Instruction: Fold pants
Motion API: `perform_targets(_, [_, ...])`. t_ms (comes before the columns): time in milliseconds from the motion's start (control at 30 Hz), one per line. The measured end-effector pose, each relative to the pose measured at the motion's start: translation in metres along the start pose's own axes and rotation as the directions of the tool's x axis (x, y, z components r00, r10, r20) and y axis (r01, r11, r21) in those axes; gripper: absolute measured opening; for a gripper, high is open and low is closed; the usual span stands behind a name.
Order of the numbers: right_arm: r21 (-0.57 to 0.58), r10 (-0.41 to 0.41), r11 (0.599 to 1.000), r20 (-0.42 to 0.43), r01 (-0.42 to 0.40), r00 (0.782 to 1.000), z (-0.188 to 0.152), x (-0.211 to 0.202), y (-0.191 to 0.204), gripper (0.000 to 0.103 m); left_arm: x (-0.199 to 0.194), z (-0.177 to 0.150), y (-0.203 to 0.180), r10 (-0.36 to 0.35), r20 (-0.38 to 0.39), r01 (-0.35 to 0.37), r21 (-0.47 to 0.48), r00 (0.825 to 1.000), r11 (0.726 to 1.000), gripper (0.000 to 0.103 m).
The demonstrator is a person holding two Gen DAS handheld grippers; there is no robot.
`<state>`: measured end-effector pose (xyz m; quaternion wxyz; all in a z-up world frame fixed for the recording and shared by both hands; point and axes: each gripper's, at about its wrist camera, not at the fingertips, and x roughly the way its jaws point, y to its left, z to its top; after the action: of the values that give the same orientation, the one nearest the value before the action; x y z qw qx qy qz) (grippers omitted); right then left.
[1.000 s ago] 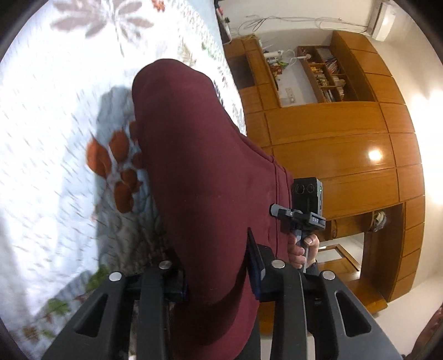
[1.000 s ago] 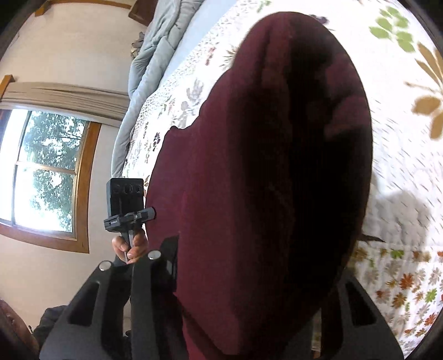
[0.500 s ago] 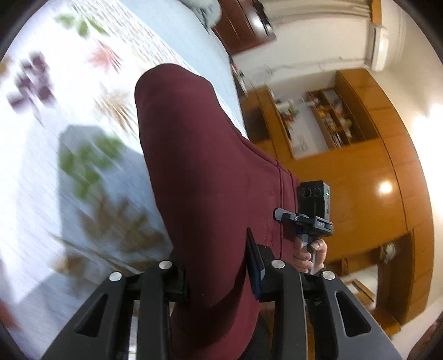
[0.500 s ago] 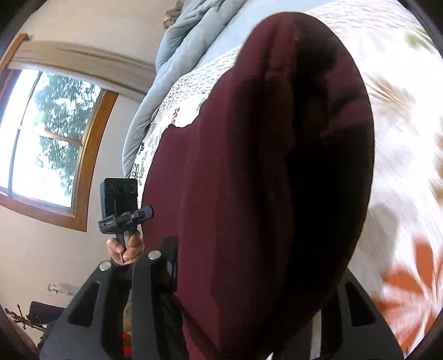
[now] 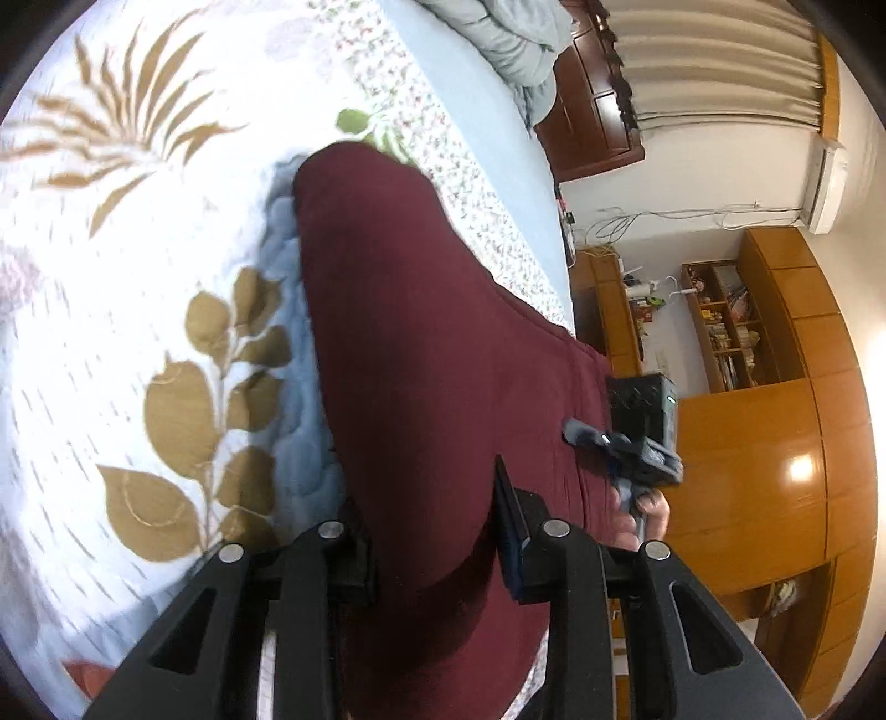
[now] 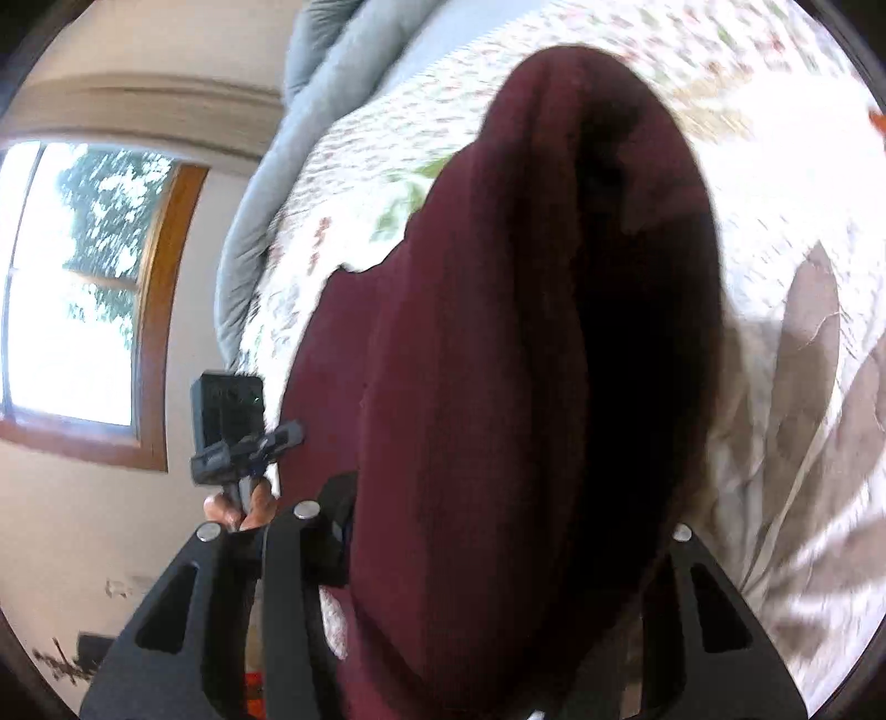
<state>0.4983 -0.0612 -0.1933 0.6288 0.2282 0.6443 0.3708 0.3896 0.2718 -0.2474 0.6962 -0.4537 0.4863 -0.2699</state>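
Quilted white bedspread (image 5: 111, 310) fills my left-hand view, stitched in small dashes and printed with tan leaf sprays; beyond it a puffy grey duvet (image 5: 498, 44) is bunched at the far end, and glossy orange-brown wooden cabinets (image 5: 775, 454) with open shelves line the wall. My left claw (image 5: 437, 531) is clamped on the maroon pants (image 5: 421, 354): its black pads press a thick fold of soft, matte knit that bulges out past them in a rounded hump above the bed. To the right, past the cloth, I see my other hand (image 5: 642, 509) on the grip of the second tool.

From my right-hand view the same bedspread (image 6: 775, 277) shows pale, blurred and creased, with a wood-framed window (image 6: 83, 299) and the grey duvet (image 6: 260, 232) to the left. The pants (image 6: 498, 360) hang as a broad, heavy drape with a deep dark crease down the middle, covering most of my right claw (image 6: 509, 554). Its jaws have just been opening a little, cloth between them, and I cannot tell whether the pads still press it. My left hand (image 6: 238, 507) shows at the cloth's edge.
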Motion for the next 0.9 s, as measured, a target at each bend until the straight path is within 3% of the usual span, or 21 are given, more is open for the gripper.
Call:
perform_targets(100, [0.043,0.001,0.999,0.002,-0.001,1.0,-0.001,0.012,-0.021,0.056,0.007,-0.004,0.001,0.002,0.001,-0.002,0.006,1.0,1.0,0.036])
perform_targets(200, [0.042,-0.004,0.999,0.033,0.002,0.999,-0.01,0.01,-0.011,0.064,0.001,-0.011,-0.003,0.017,0.018,-0.017,-0.001,1.0,1.0,0.042])
perform_targets(300, [0.069,-0.041,0.997,0.092,0.035,0.995,-0.013,-0.011,-0.016,0.069,-0.031,-0.015,-0.013,0.118,0.113,-0.121,0.019,0.987,0.993,0.063])
perform_targets(367, [0.092,-0.084,0.993,0.165,0.07,0.983,-0.01,-0.037,-0.021,0.069,-0.056,-0.025,-0.025,0.165,0.194,-0.178,0.049,0.967,0.983,0.064])
perform_targets(433, [0.088,-0.112,0.992,0.273,0.091,0.955,-0.015,-0.074,-0.012,0.064,-0.071,-0.046,-0.051,0.147,0.237,-0.18,0.123,0.96,0.976,0.064])
perform_targets(467, [0.062,-0.066,0.997,0.304,0.049,0.95,-0.02,-0.085,-0.004,0.062,-0.072,-0.057,-0.064,0.103,0.238,-0.145,0.165,0.966,0.976,0.064])
perform_targets(533, [-0.038,0.126,0.992,0.329,-0.12,0.936,-0.044,-0.093,0.029,0.061,-0.065,-0.076,-0.085,-0.002,0.224,-0.048,0.218,0.975,0.975,0.068])
perform_targets(600, [-0.096,0.156,0.986,0.28,-0.134,0.947,-0.062,-0.078,0.049,0.059,-0.046,-0.087,-0.09,-0.083,0.166,0.043,0.229,0.983,0.972,0.07])
perform_targets(667, [-0.092,0.138,0.988,0.216,-0.121,0.967,-0.073,-0.053,0.05,0.056,-0.019,-0.091,-0.081,-0.071,0.127,0.044,0.202,0.989,0.978,0.07])
perform_targets(700, [-0.073,0.074,0.995,0.177,-0.062,0.981,-0.077,-0.03,0.045,0.05,-0.01,-0.092,-0.074,-0.062,0.112,0.04,0.184,0.992,0.982,0.07])
perform_targets(733, [-0.045,0.005,0.999,0.156,0.002,0.988,-0.079,-0.018,0.032,0.032,0.001,-0.092,-0.067,-0.035,0.104,0.019,0.159,0.994,0.987,0.07])
perform_targets(767, [-0.023,-0.042,0.999,0.142,0.045,0.989,-0.081,-0.012,0.016,0.02,0.005,-0.093,-0.06,-0.028,0.1,0.014,0.14,0.995,0.99,0.07])
perform_targets(800, [-0.001,-0.045,0.999,0.141,0.045,0.989,-0.084,-0.014,0.004,0.002,0.008,-0.094,-0.053,-0.04,0.098,0.028,0.117,0.994,0.993,0.07])
perform_targets(867, [0.04,-0.013,0.999,0.151,0.007,0.988,-0.085,-0.017,-0.006,0.002,0.002,-0.097,-0.047,-0.066,0.108,0.055,0.102,0.992,0.993,0.07])
perform_targets(900, [0.04,-0.004,0.999,0.168,-0.003,0.986,-0.088,-0.025,-0.003,0.014,-0.001,-0.097,-0.048,-0.068,0.108,0.058,0.092,0.992,0.994,0.07])
